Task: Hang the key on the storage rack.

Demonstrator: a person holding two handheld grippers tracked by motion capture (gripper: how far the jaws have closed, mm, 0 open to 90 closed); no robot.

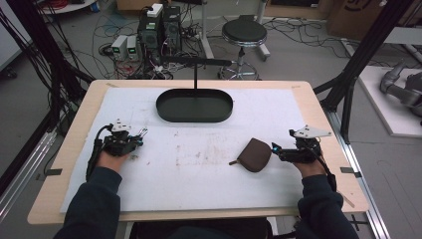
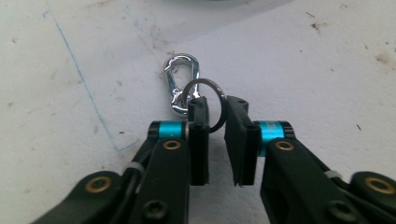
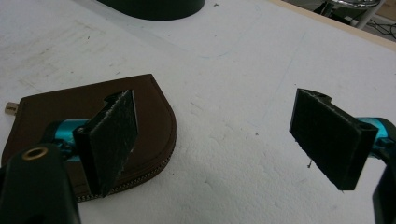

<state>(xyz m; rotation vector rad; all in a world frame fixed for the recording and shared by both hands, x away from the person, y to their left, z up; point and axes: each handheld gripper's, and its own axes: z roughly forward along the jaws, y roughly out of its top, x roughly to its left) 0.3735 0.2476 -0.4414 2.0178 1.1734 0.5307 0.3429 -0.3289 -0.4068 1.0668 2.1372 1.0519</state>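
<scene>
I am holding my left gripper [image 2: 215, 109] low over the white mat [image 1: 199, 164], and its jaws are standing nearly closed around a dark key ring [image 2: 205, 105]. The ring is sitting between the pads with one pad tip [image 2: 198, 108] overlapping its wire; the other pad is close beside the ring, and I cannot tell whether it is pressing yet. A silver snap clip [image 2: 181, 81] is hanging off the ring and lying flat on the mat just beyond my jaw tips. From the high view, the left gripper [image 1: 141, 137] is resting at the left side of the mat, with my hand [image 1: 113, 159] behind it.

My right gripper [image 3: 212, 140] is standing wide open, gripping nothing. One pad [image 3: 109, 140] is hovering above the rounded edge of a brown zip pouch [image 3: 70, 105], the other pad is well off to the side over bare mat. In the high view, the pouch [image 1: 255, 154] is lying on the mat just beside the right gripper [image 1: 278, 151], well apart from the key ring.

Farther out, a black oval tray [image 1: 194, 105] is sitting at the far middle of the mat, with a thin black stand [image 1: 195, 67] rising behind it.
</scene>
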